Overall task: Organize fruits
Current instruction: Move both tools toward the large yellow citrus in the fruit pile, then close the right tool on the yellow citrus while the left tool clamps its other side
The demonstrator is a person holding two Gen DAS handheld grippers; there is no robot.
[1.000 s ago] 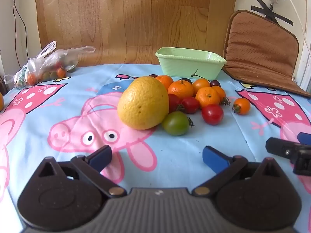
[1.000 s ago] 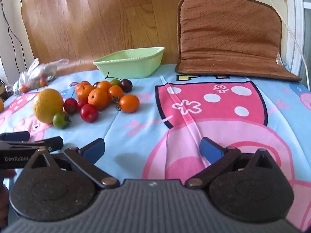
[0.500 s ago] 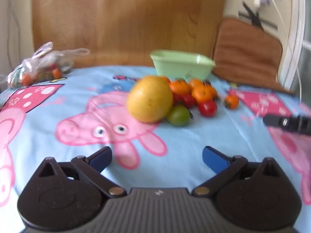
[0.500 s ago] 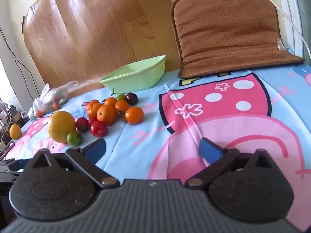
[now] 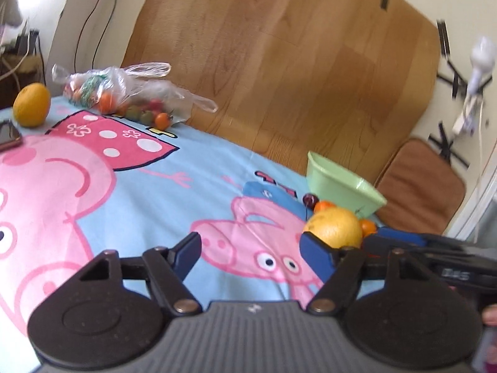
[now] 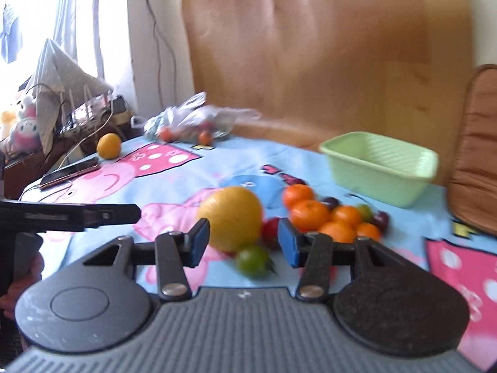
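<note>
A large yellow citrus (image 6: 231,214) lies on the cartoon-print cloth with a green tomato (image 6: 253,259), a red tomato (image 6: 270,228) and several small oranges (image 6: 310,211) beside it. My right gripper (image 6: 243,244) points at this pile with its jaws closing. The citrus and green tomato show in the gap just past its tips, and neither pad presses on them. My left gripper (image 5: 250,255) hovers over bare cloth, its jaws closing on nothing. The citrus (image 5: 335,228) sits beyond its right finger, with the right gripper (image 5: 435,248) close alongside. A pale green basin (image 6: 379,164) stands behind the pile.
A plastic bag of tomatoes (image 5: 124,93) lies at the back left, against the wooden board (image 5: 279,77). A lone orange (image 5: 31,108) and a phone (image 6: 70,172) rest near the left edge. A brown cushion (image 5: 422,183) leans at the back right. A hand (image 6: 25,279) holds the left gripper (image 6: 77,214).
Both views have swung left and rolled. The right gripper has come up to the fruit pile and its jaws have narrowed. The left gripper's jaws have narrowed too, and the pile has slid to its right.
</note>
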